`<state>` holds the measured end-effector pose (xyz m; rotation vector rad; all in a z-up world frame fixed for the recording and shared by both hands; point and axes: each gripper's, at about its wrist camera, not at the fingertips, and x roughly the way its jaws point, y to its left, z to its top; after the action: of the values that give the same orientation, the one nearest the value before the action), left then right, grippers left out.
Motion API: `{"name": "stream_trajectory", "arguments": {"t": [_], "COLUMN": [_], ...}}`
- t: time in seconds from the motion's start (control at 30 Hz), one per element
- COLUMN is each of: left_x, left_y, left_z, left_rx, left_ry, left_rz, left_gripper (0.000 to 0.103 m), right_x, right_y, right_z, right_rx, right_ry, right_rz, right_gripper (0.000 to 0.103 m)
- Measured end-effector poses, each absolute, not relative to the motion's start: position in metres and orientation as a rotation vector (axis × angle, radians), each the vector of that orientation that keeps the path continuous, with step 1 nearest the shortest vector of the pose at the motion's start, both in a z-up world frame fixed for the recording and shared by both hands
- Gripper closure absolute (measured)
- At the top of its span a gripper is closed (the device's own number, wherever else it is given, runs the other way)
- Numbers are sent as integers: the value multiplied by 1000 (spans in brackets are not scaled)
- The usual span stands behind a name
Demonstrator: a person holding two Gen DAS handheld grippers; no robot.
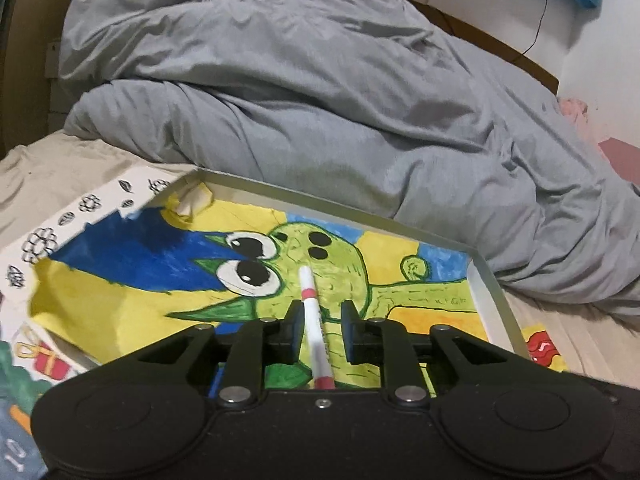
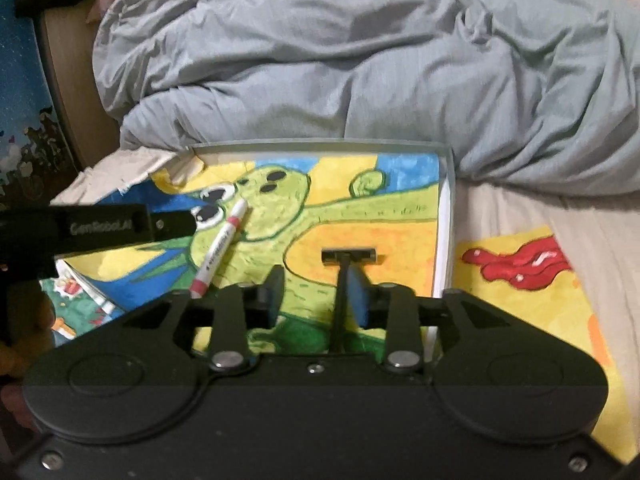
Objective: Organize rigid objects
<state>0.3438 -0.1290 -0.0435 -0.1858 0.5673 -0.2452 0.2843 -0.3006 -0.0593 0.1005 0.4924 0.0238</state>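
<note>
**Marker and razor lie between parted tools**

The left tool (image 1: 322,322) stands with jaws parted, a white marker with pink bands (image 1: 314,320) lying loose between them, beside its left finger. The right tool (image 2: 316,294) is likewise open, a black razor (image 2: 347,258) by its right finger. Both rest in a shallow white tray (image 2: 447,200) on a green cartoon painting (image 1: 344,264). Beyond the tools lies a grey duvet (image 1: 320,100) on the bed.
</note>
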Motion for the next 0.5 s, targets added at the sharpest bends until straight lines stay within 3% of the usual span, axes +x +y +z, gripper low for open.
{"name": "stream_trajectory", "arguments": {"t": [0.13, 0.3, 0.37, 0.5], "left_x": [325, 291, 275, 242], "left_y": [-114, -89, -79, -63], "left_z": [-27, 2, 13, 33], "left_rx": [-183, -204, -200, -190], "left_ry": [529, 452, 415, 350], "left_rz": [-241, -228, -215, -189], "left_gripper": [66, 42, 35, 23], "right_x": [267, 237, 221, 187], "right_y": [-299, -298, -296, -289], "right_z": [-39, -11, 0, 17], "right_rx": [100, 121, 122, 116], "right_ry": [454, 399, 373, 331], "right_rz": [17, 10, 8, 8], "right_gripper": [57, 42, 26, 15]}}
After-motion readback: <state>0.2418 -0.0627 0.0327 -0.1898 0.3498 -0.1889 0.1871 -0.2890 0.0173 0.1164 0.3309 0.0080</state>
